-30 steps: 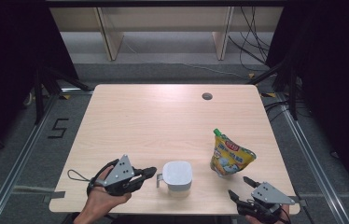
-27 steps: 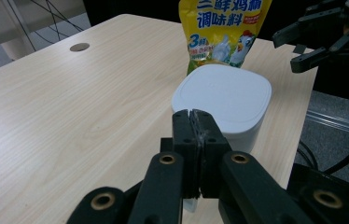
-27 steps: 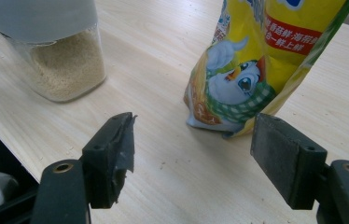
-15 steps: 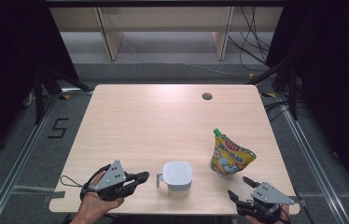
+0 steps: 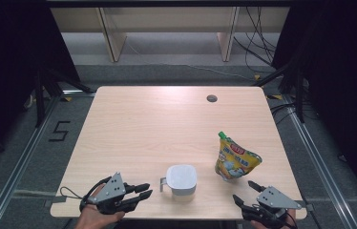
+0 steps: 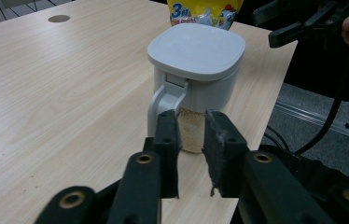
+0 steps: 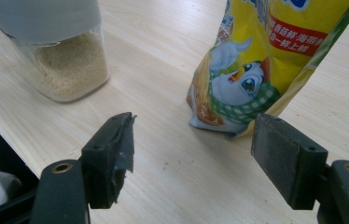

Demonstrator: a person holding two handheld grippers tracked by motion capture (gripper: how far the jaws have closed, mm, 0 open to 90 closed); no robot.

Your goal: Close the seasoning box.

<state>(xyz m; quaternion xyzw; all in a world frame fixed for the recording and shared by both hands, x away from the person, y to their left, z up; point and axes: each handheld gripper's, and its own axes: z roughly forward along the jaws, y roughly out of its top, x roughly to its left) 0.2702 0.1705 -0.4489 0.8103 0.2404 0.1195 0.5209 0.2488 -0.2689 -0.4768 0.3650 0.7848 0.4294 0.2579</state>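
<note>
Just ahead of the left gripper [image 6: 191,156] stands a white-lidded clear plastic container [image 6: 195,77] (jaws just opening, nothing held). Right gripper [image 7: 193,156] gapes empty before a yellow snack pouch [image 7: 261,60].

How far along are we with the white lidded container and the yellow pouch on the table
Early stage. Nothing looks done: the container has its lid down and the yellow pouch stands upright, untouched. In hand: the left gripper, jaws just opening and nothing between them, lines up with the container's handle. The right gripper waits open before the pouch. Grasping either thing is still left.
</note>
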